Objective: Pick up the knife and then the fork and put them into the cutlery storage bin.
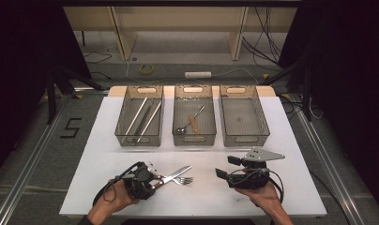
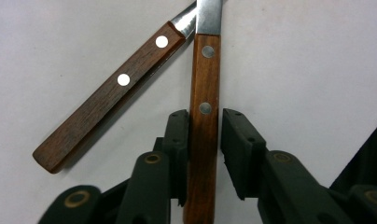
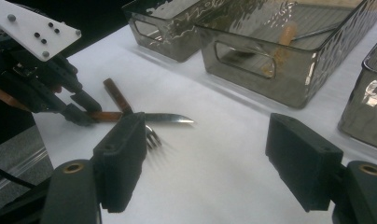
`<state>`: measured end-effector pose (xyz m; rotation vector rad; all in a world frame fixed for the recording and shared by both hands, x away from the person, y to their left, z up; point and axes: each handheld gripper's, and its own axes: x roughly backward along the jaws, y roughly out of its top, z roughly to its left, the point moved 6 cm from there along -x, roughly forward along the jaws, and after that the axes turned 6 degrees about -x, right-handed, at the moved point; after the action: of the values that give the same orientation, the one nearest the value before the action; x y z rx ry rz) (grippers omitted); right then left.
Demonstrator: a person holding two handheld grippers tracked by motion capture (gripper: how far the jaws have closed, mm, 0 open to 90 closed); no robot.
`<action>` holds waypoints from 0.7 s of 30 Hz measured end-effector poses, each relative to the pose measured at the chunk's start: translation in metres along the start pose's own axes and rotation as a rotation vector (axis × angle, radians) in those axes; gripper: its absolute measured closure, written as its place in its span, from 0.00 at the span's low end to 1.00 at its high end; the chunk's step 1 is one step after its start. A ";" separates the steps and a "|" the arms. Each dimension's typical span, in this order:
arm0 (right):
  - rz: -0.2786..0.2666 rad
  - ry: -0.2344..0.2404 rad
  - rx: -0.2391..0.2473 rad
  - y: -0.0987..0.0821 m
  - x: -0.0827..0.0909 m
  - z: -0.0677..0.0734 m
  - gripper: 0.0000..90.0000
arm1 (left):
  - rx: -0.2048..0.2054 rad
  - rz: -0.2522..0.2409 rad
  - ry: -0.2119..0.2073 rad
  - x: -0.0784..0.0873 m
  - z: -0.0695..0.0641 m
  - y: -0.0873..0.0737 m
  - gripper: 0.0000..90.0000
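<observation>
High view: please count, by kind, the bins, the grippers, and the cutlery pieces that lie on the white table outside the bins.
Bins: 3 (left bin, middle bin, right bin)
Knives: 1 (knife)
Forks: 1 (fork)
Grippers: 2 (left gripper, right gripper)
Total: 7

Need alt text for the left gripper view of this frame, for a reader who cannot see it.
The left gripper has its two black jaws on either side of a wooden handle with two metal rivets, one jaw touching it, the other close beside it. A second, darker wooden handle lies slanted to its left on the white table.
</observation>
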<state>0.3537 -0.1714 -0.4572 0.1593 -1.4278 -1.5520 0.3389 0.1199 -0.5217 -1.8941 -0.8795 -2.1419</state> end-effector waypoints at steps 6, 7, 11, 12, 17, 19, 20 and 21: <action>0.002 0.005 0.003 0.000 0.000 0.001 0.34 | -0.027 0.001 0.016 0.001 -0.002 0.000 0.83; 0.001 0.005 0.004 0.000 0.000 0.001 0.34 | -0.028 -0.005 0.018 0.001 -0.002 0.001 0.83; 0.002 0.006 0.005 0.000 0.000 0.002 0.34 | -0.024 -0.032 0.000 0.002 -0.004 0.003 0.83; 0.003 0.007 0.008 0.000 0.000 0.002 0.34 | -0.025 -0.037 0.000 0.003 -0.004 0.004 0.83; 0.005 0.015 0.021 0.000 -0.001 0.005 0.34 | -0.026 -0.059 -0.018 0.008 -0.006 0.006 0.83; 0.007 0.018 0.036 0.000 -0.002 0.008 0.34 | -0.025 -0.072 -0.037 0.011 -0.007 0.008 0.83; 0.007 0.023 0.049 0.000 -0.003 0.011 0.34 | -0.022 -0.078 -0.044 0.012 -0.008 0.009 0.83; 0.008 0.030 0.057 0.001 -0.004 0.014 0.34 | -0.020 -0.086 -0.047 0.013 -0.008 0.010 0.83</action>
<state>0.3471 -0.1590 -0.4546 0.2102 -1.4476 -1.4977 0.3341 0.1108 -0.5066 -1.9584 -0.9695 -2.1699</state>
